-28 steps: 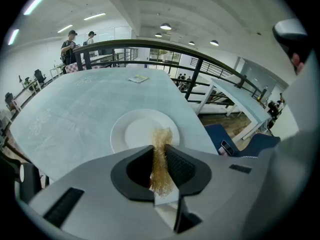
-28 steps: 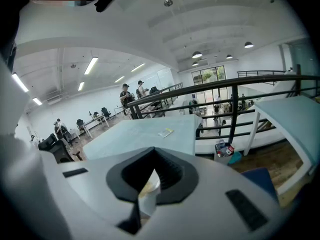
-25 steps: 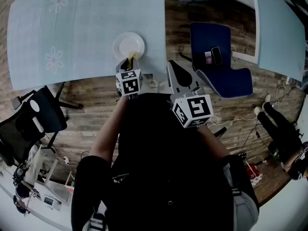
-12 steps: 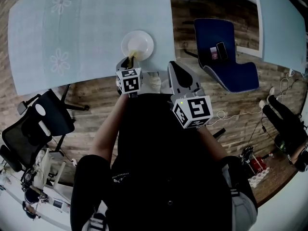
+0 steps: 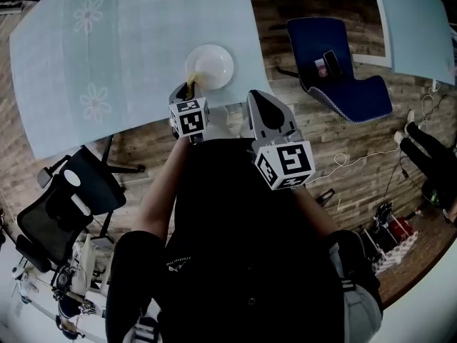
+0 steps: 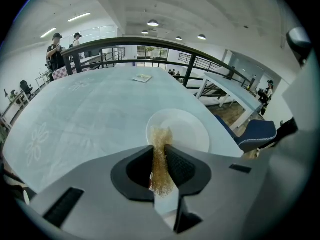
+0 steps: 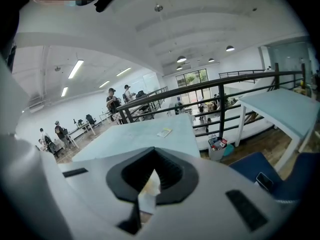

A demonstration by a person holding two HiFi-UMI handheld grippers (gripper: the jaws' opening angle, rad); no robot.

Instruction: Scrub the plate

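As I watch, left gripper (image 6: 160, 149): clamped on scrubber (image 6: 161, 135)
Plate (image 6: 192, 129): one o'clock of scrubber
Right gripper (image 7: 152, 153): pressed together

White plate (image 5: 211, 64), golden scrubber (image 6: 160, 156), pale blue flowered table (image 5: 121, 70), navy chair (image 5: 357, 97)

Bright, even indoor light falls from round ceiling lamps (image 6: 153, 23) and strip lights (image 7: 75, 69) (no hard shadows show anywhere). All three views are fisheye: the rail (image 6: 150, 41) bows into an arc and the corners fall to black. In the head view the pale counter (image 5: 128, 56) is evenly lit, the white plate (image 5: 209, 66) nearly blows out, and the person's dark clothing (image 5: 243, 249) loses detail. In the left gripper view the scouring pad (image 6: 160, 159) between the fingers (image 6: 181, 166) is sharp.
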